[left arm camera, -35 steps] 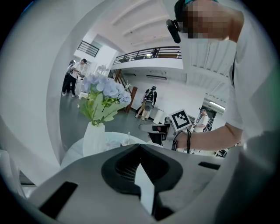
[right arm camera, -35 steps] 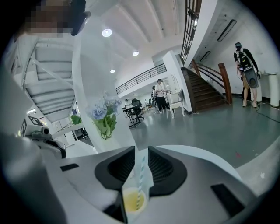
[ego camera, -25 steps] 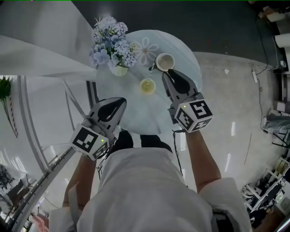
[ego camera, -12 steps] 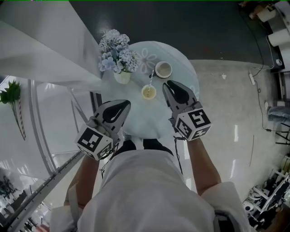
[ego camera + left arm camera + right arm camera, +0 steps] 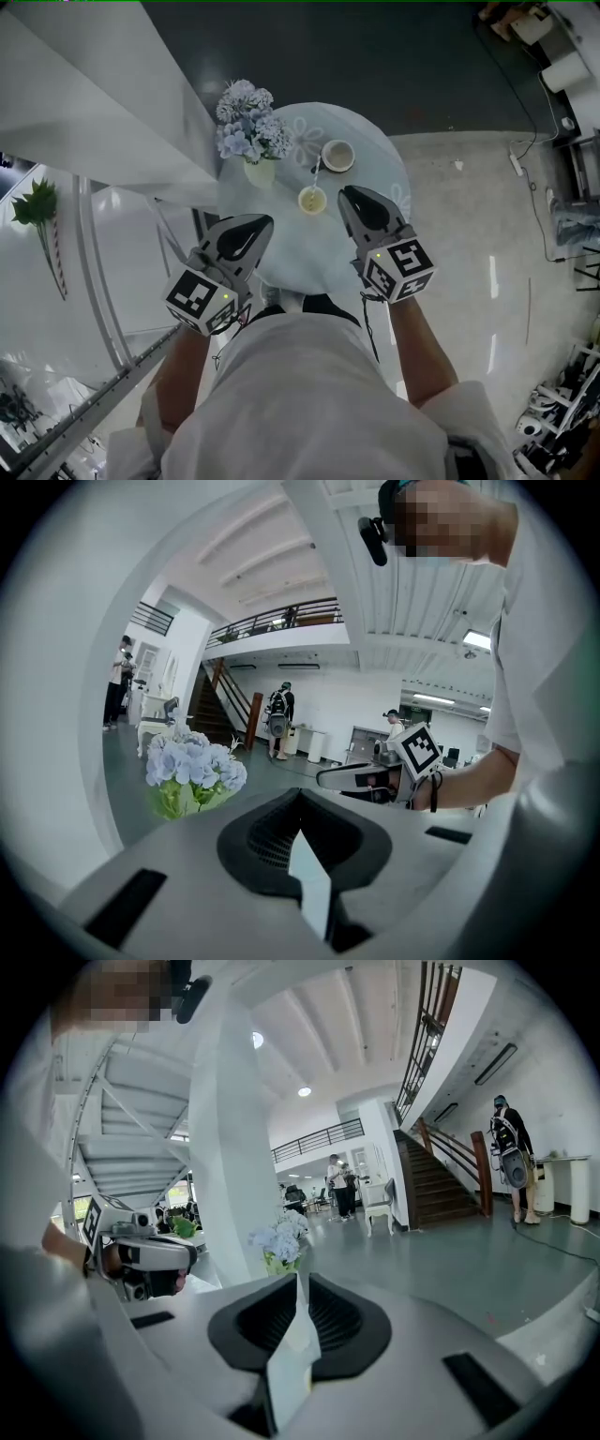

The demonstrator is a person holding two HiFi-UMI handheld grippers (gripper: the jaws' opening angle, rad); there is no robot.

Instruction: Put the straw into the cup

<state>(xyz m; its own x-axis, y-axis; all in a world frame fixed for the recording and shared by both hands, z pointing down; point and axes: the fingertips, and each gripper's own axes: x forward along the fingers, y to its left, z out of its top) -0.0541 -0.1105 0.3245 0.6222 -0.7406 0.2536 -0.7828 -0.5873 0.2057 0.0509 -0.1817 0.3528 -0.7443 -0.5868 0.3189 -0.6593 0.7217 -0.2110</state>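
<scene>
- Pulling back is the change. A second ago the right gripper (image 5: 350, 192) had its tip up by the white cup (image 5: 337, 156) and the straw (image 5: 317, 174). Now it sits nearer the person and clear of both, and the whole table (image 5: 389, 155) looks smaller, as if the head has risen.
- With nothing holding it, the straw stands tilted in the yellowish cup (image 5: 312, 200). That cup is on the table just nearer the person than the white cup, with the flowers (image 5: 249, 131) off to its left. I judge the task done, or all but done.
- On the right gripper the jaws are pressed together with nothing between them. It is held about level over the near edge of the table, looking out across the hall rather than down.
- On the left gripper (image 5: 262, 223) the jaws are likewise closed and empty. It hangs at the near left edge, little moved, roughly level with its partner.
</scene>
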